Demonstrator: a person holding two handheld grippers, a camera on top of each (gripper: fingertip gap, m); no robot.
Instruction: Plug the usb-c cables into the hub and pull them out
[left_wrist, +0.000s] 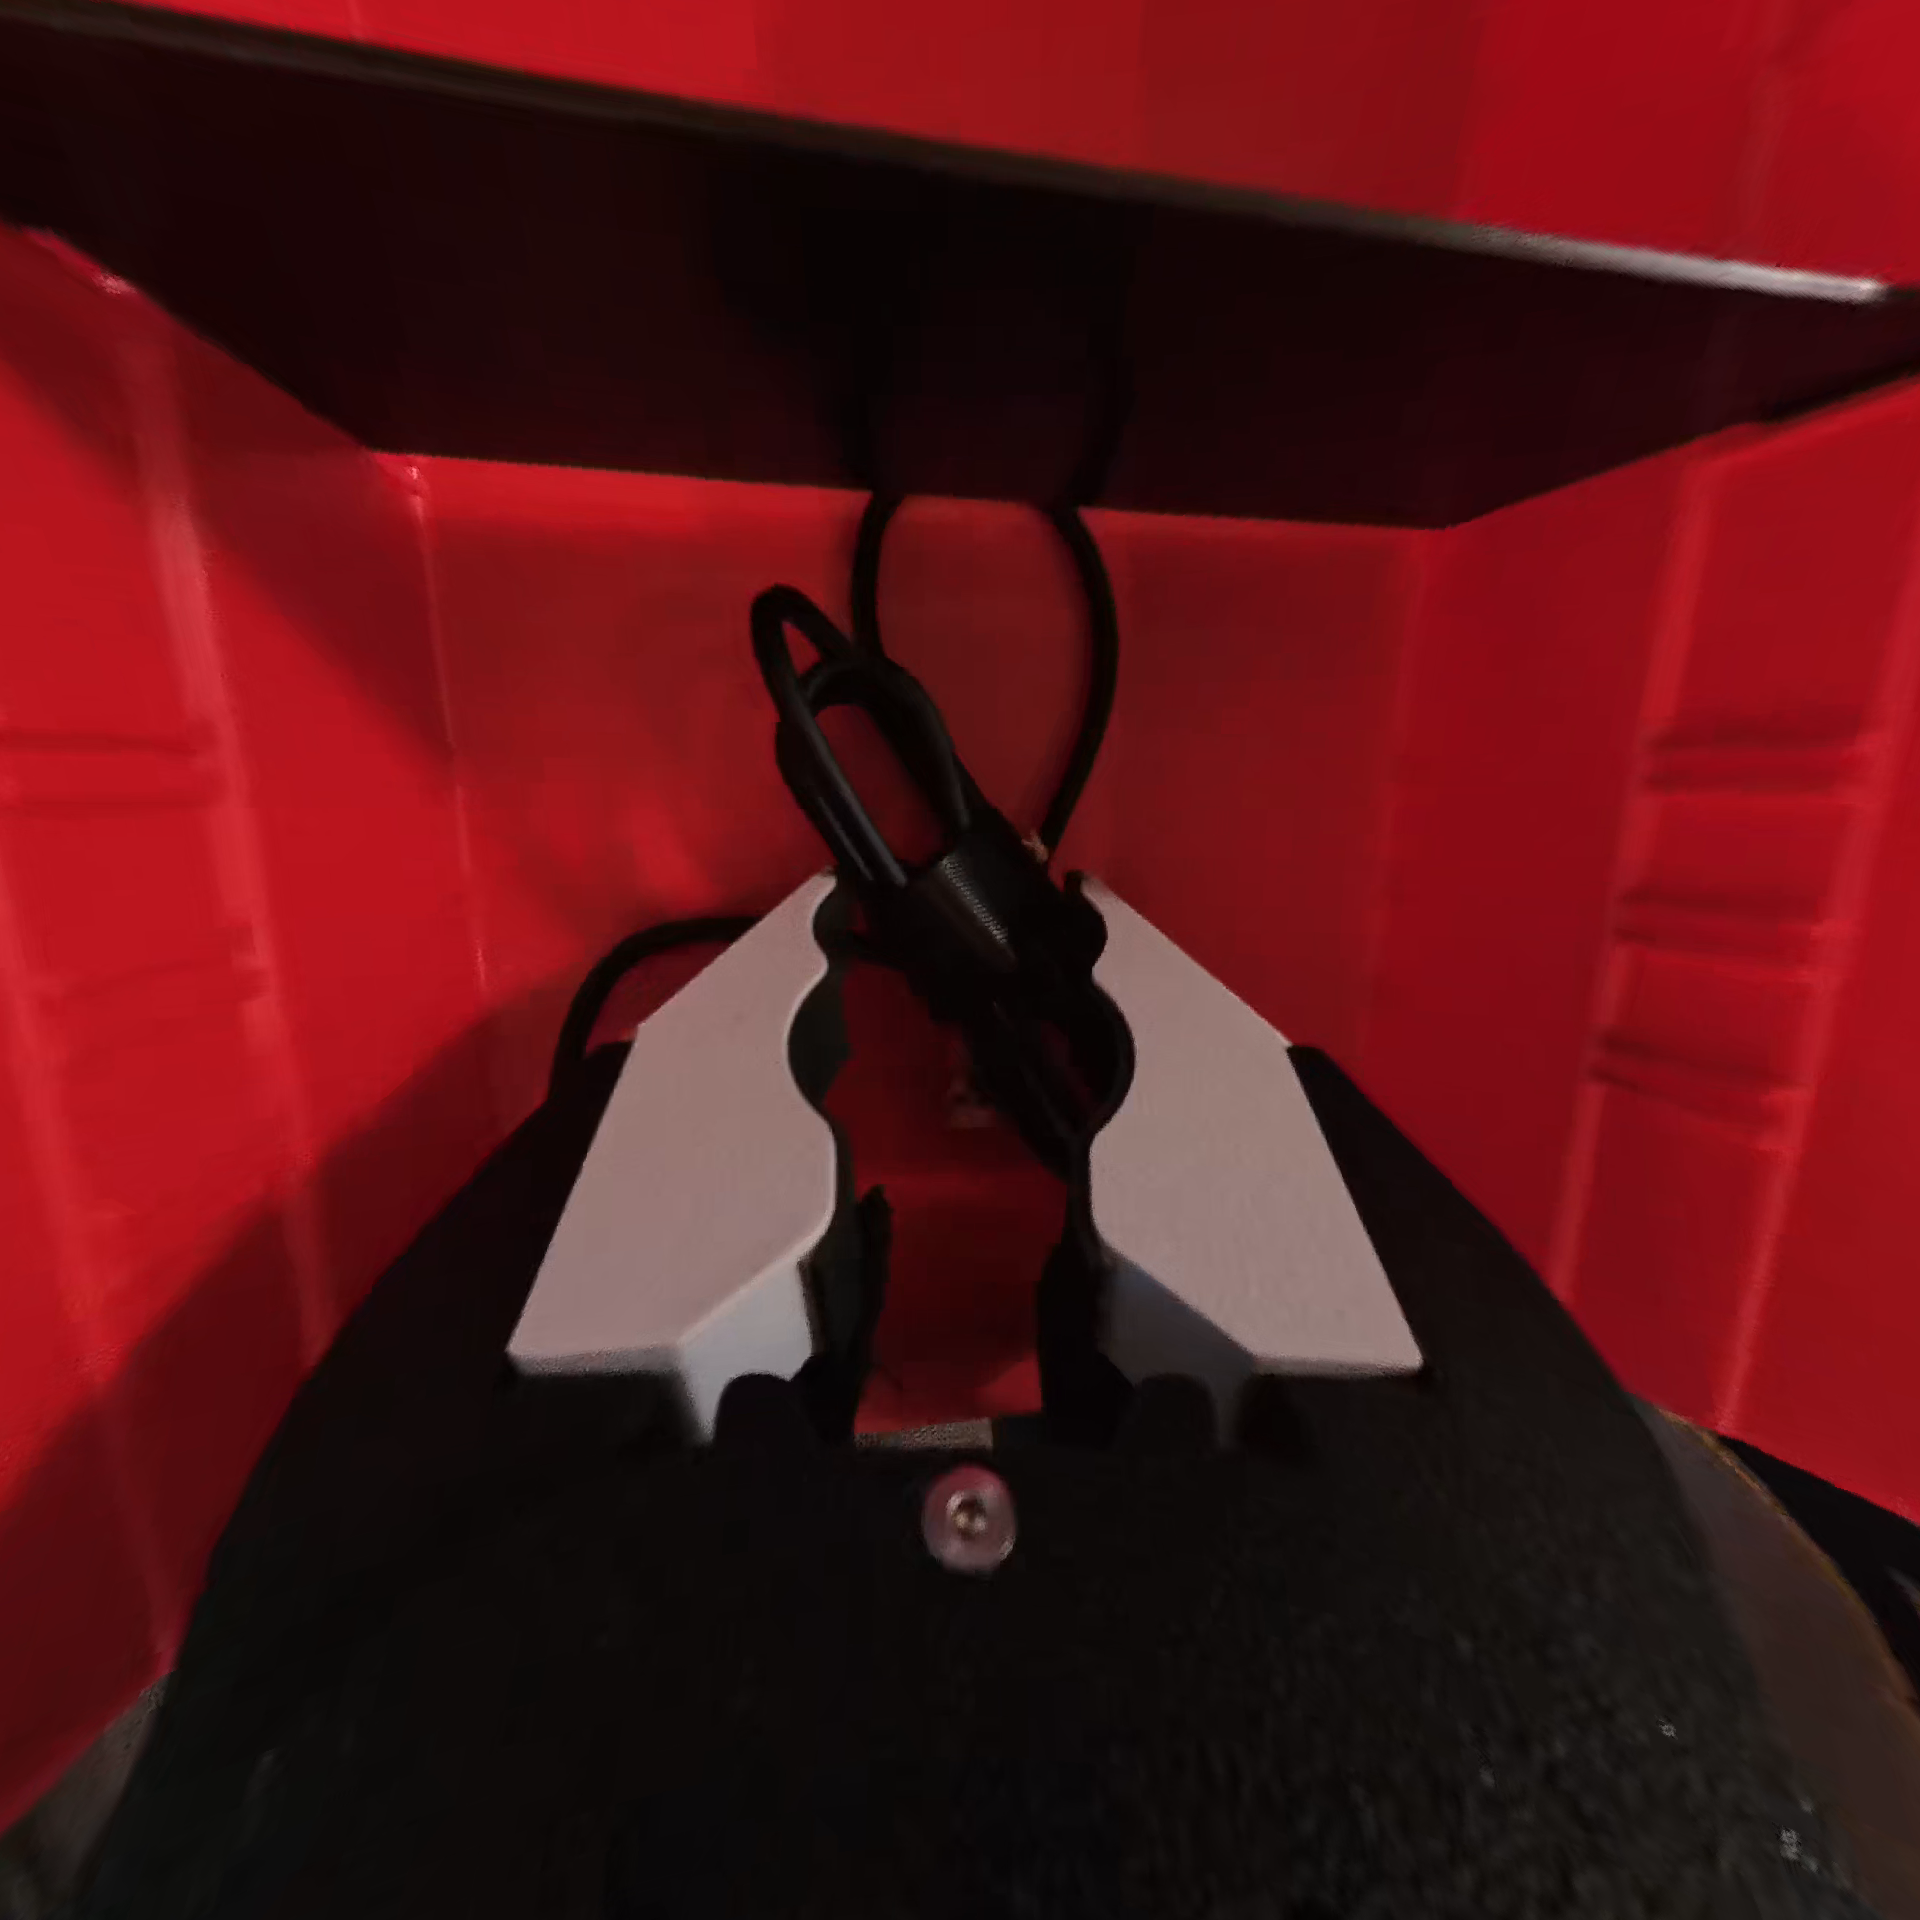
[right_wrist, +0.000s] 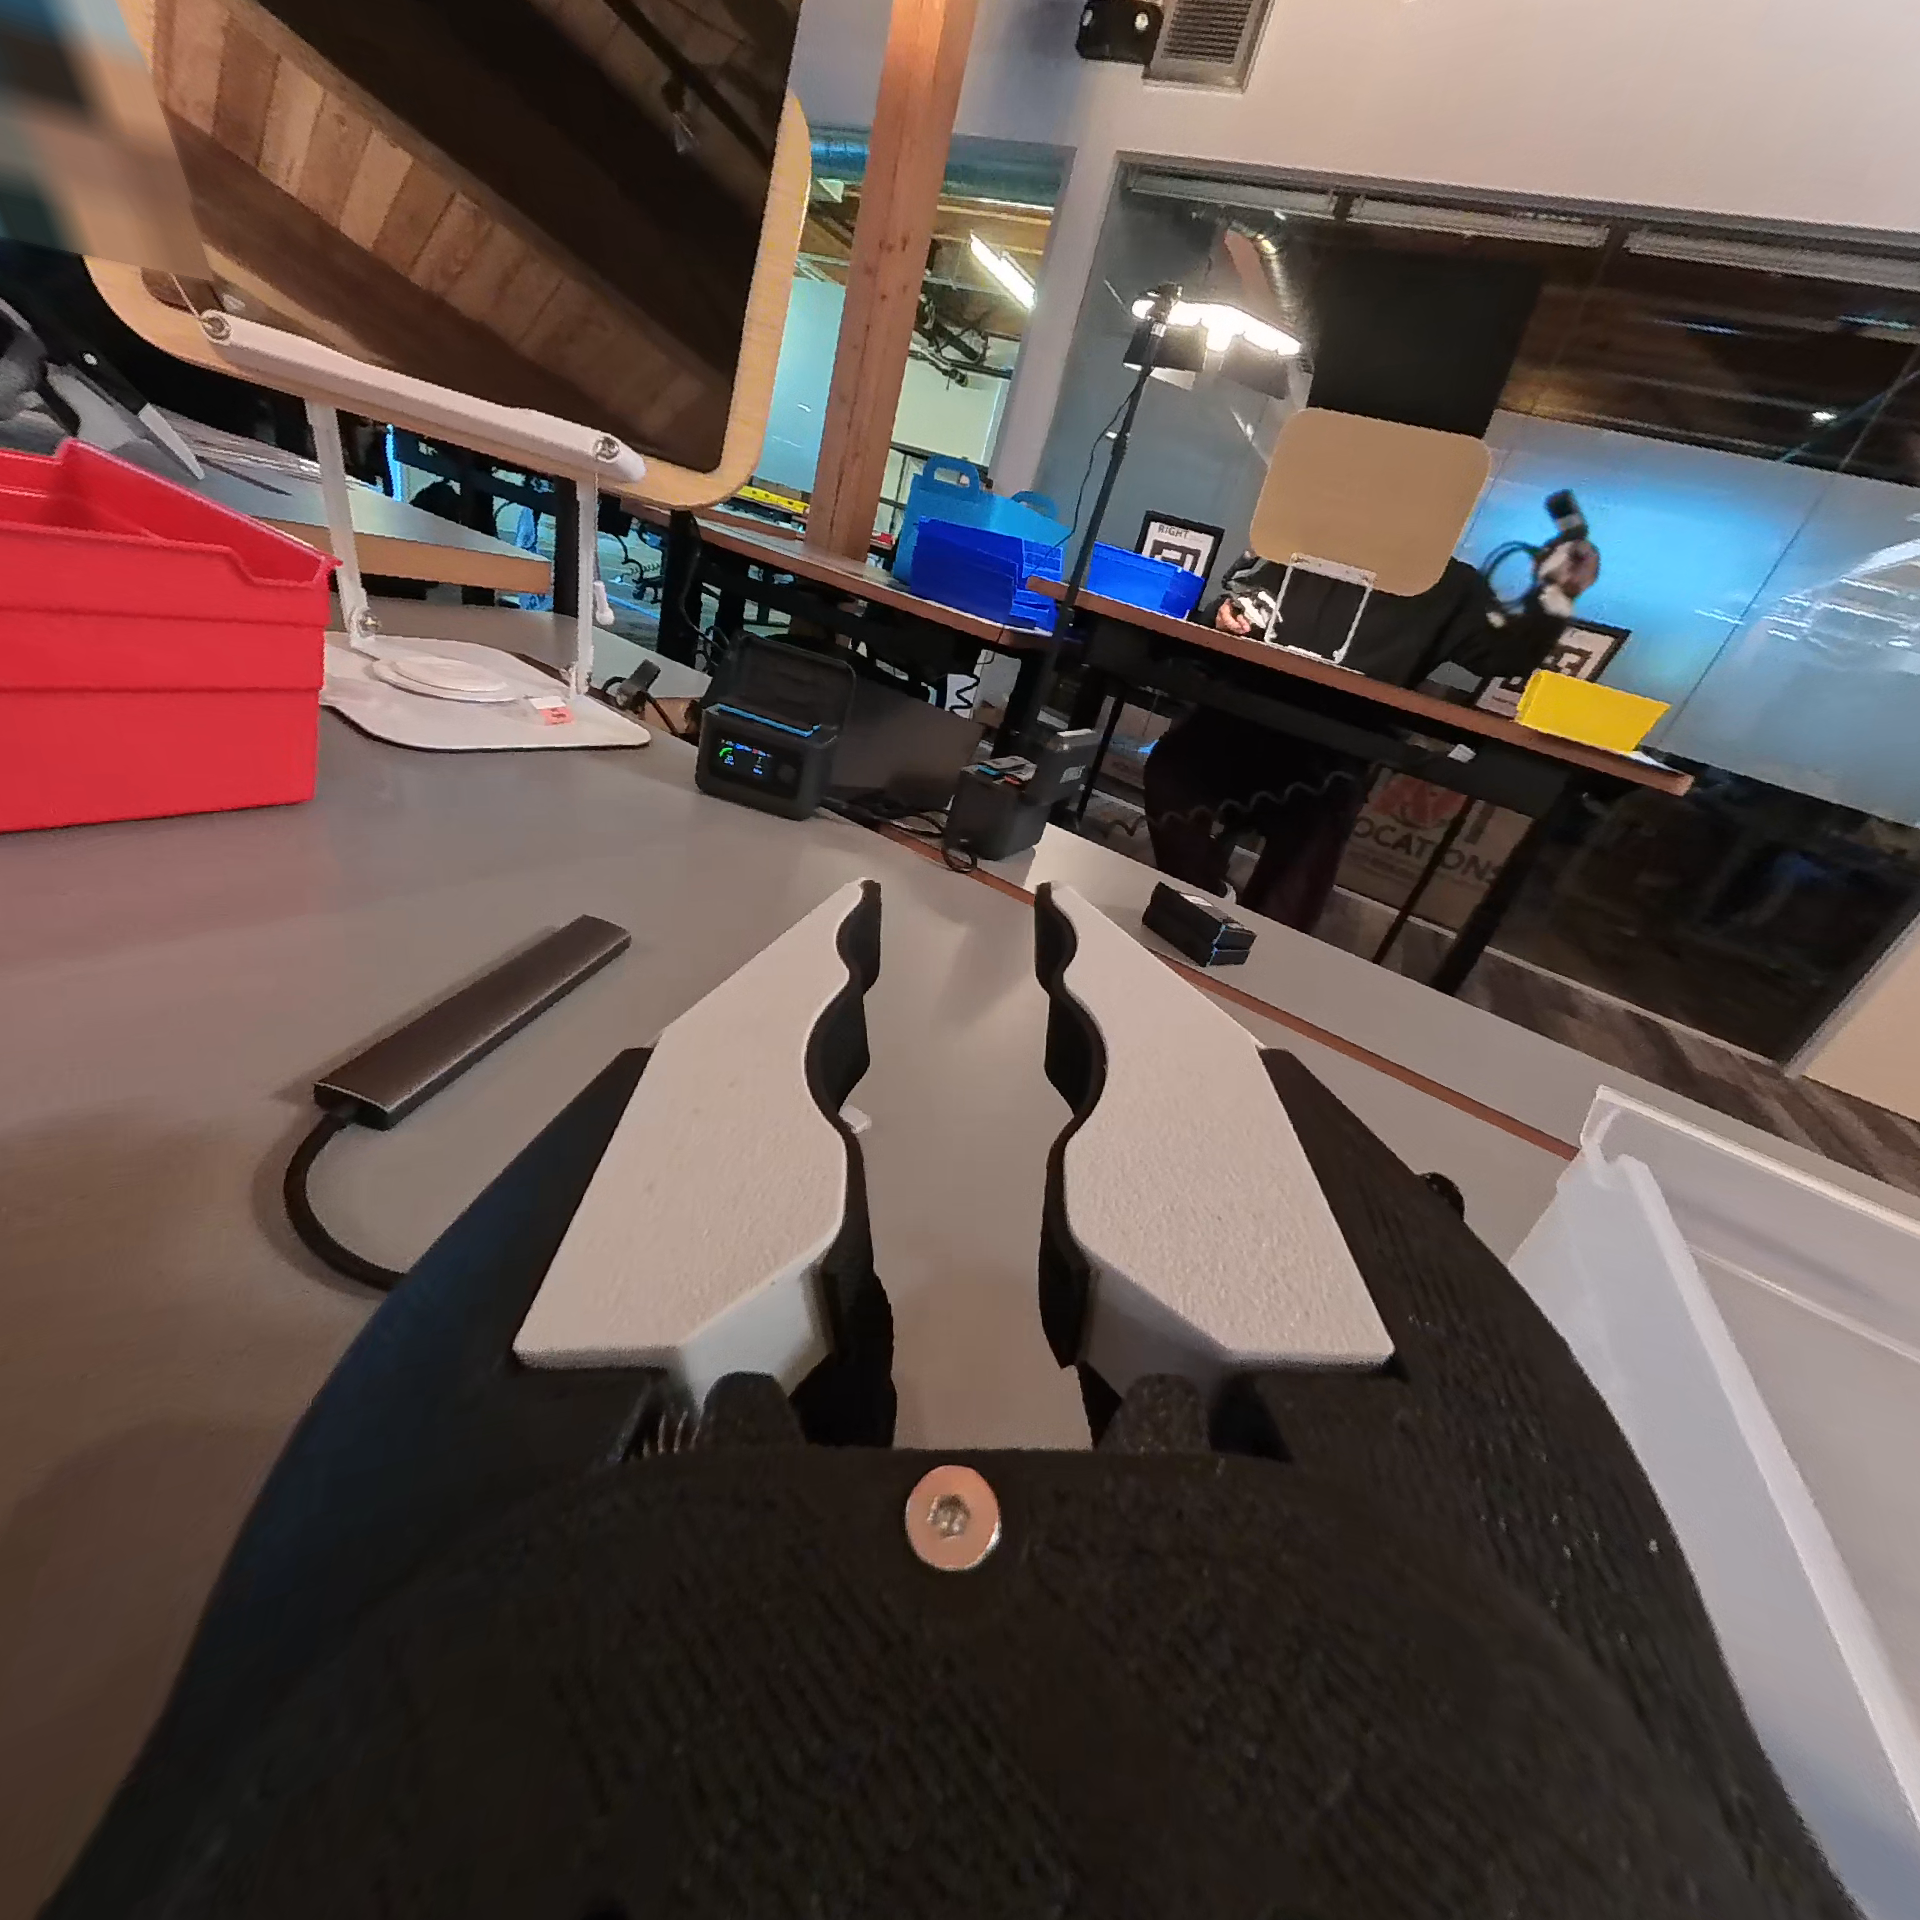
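In the left wrist view nothing bears any writing. In the right wrist view, writing shows on a framed black-and-white sign (right_wrist: 1179, 544) standing on a far table (right_wrist: 1351, 681), on a second such sign (right_wrist: 1574, 665) farther right, and in large letters on a glass wall panel (right_wrist: 1439, 857) below that table. A small black device (right_wrist: 774, 727) on the near table (right_wrist: 520, 862) has a lit screen with tiny figures, too small to make out.
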